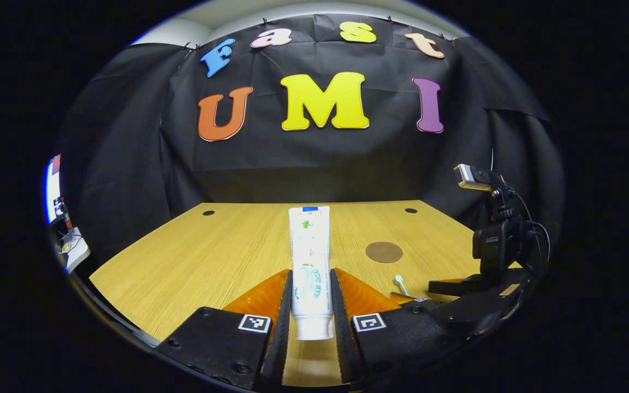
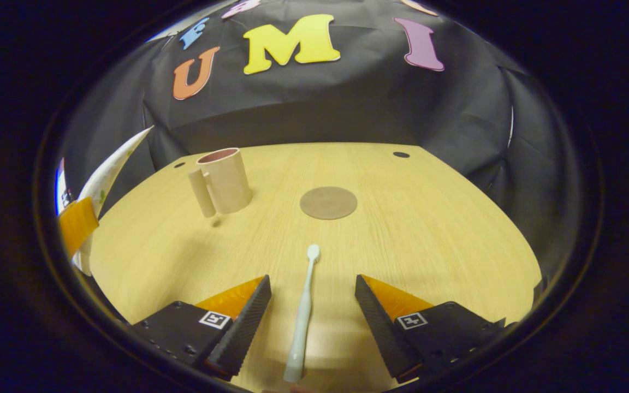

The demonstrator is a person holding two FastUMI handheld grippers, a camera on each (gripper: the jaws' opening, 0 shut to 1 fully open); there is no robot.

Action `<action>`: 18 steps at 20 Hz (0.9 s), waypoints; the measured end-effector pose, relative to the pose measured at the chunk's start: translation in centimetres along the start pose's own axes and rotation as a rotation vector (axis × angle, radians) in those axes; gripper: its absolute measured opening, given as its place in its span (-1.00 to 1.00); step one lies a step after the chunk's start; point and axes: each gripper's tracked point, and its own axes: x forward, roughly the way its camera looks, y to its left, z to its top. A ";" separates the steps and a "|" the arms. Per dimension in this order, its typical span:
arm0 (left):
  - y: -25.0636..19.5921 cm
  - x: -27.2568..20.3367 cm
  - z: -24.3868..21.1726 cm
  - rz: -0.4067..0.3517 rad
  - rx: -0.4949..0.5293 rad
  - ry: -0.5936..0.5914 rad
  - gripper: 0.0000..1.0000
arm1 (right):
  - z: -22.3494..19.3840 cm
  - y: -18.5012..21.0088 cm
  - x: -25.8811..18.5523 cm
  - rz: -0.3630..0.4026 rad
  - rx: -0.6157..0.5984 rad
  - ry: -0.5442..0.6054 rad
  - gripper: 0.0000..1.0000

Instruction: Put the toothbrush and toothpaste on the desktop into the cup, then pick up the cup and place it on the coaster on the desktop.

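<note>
Black cloth closed the booth behind a wooden surface [image 2: 429, 229] with light grain; I watched both views from my station. On the left gripper view, my left gripper [image 1: 311, 305] had its fingers pressed together on the toothpaste [image 1: 310, 262]; the tube stood upright between them, cap end down and flat end up, and I could not tell whether the cap touched the surface. To the right of the tube I saw the round brown coaster [image 1: 384, 252] lying flat, and nearer to me the head of the toothbrush [image 1: 400, 283]. The other gripper with its camera stood at the right edge of that view, low over the surface.

On the right gripper view, my right gripper [image 2: 313, 305] had its fingers wide apart; the toothbrush [image 2: 303, 316] lay flat on the surface between them, touching neither, with its head pointing away toward the coaster [image 2: 328, 202]. The cup [image 2: 221, 183] stood upright at the far left, its handle turned toward me, well apart from the coaster; I could not see into the cup.
</note>
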 end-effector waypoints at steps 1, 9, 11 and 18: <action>0.1 0.0 -0.1 0.004 -0.001 0.004 -0.19 | -0.4 0.0 0.2 0.001 -0.004 0.018 0.89; 0.1 0.5 -1.2 0.013 0.003 0.043 -0.19 | -0.3 -0.9 1.2 -0.003 0.015 0.008 0.39; -0.1 0.5 -1.3 0.010 -0.001 0.051 -0.19 | -0.4 -0.7 1.3 0.031 0.030 0.015 -0.23; -0.6 0.5 -1.4 0.002 0.008 0.050 -0.19 | 0.1 -1.3 1.5 0.085 0.058 0.006 -0.92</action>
